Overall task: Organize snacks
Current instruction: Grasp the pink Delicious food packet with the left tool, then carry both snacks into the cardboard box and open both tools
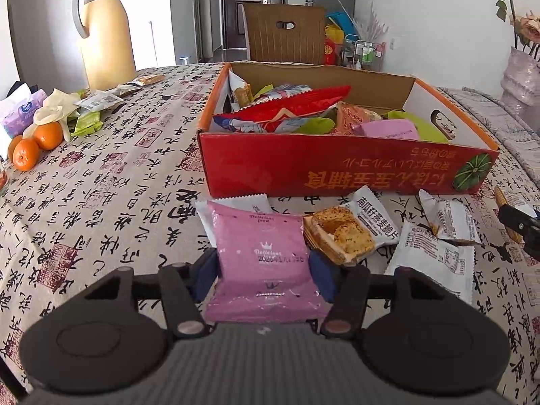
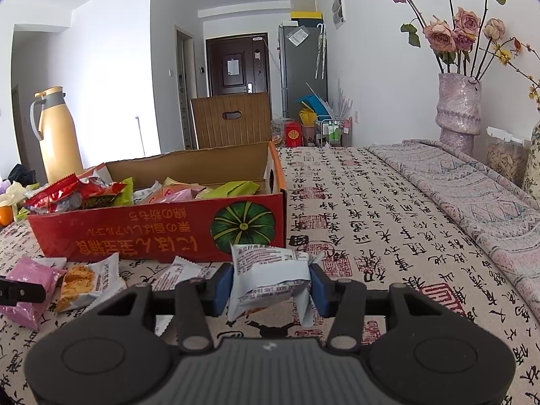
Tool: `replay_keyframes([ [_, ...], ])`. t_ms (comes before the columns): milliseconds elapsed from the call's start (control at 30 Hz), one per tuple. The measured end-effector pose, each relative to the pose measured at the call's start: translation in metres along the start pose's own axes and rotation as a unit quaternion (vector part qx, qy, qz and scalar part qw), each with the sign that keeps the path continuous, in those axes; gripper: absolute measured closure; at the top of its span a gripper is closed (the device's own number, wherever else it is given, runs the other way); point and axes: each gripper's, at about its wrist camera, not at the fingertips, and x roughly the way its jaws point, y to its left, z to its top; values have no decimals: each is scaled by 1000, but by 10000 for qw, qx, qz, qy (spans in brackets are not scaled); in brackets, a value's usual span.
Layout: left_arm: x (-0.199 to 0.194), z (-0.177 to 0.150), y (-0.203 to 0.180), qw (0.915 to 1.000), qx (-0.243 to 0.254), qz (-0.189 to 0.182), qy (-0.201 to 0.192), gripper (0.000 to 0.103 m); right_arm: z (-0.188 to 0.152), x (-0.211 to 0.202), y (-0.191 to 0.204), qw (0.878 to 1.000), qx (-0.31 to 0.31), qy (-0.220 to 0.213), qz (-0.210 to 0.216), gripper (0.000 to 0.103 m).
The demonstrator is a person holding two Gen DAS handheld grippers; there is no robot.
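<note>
Pink packet (image 1: 261, 260) clamped in left gripper (image 1: 263, 270); white packet (image 2: 270, 278) clamped in right gripper (image 2: 269, 287).
Three loose packets lie before one red box (image 1: 337, 165); two oranges (image 1: 35, 145) near table's left edge.

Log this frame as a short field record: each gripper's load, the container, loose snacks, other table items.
left gripper: shut on pink foil snack packet
right gripper: shut on white printed snack packet
container: red cardboard box, open, holding mixed packets
loose snacks: cracker packet with white wrapper before the box
other: yellow thermos jug, oranges
</note>
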Motion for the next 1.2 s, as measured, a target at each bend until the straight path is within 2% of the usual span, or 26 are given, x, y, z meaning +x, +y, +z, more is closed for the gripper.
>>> replay_keyframes([
  [500, -11, 0, 1, 9998, 57, -75, -149, 54, 0, -2, 0, 10000, -14, -52, -21, 56],
  [633, -9, -1, 1, 9999, 53, -52, -112, 50, 0, -2, 1, 10000, -13, -52, -22, 56],
  [800, -2, -3, -3, 9999, 148, -47, -10, 36, 0, -2, 1, 10000, -11, -53, -21, 56],
  [867, 1, -4, -6, 9998, 185, 8, 30, 34, 0, -2, 1, 10000, -13, -54, -19, 56],
  [933, 5, -5, -8, 9997, 214, 55, 63, 33, 0, -2, 1, 10000, -13, -53, -16, 56],
  [1000, 8, -5, -9, 9996, 239, 96, 102, 40, 0, -2, 1, 10000, -13, -50, -10, 56],
  [1200, 4, -7, -8, 9996, 257, 60, 77, 42, 0, -3, 1, 10000, -22, -50, -16, 56],
])
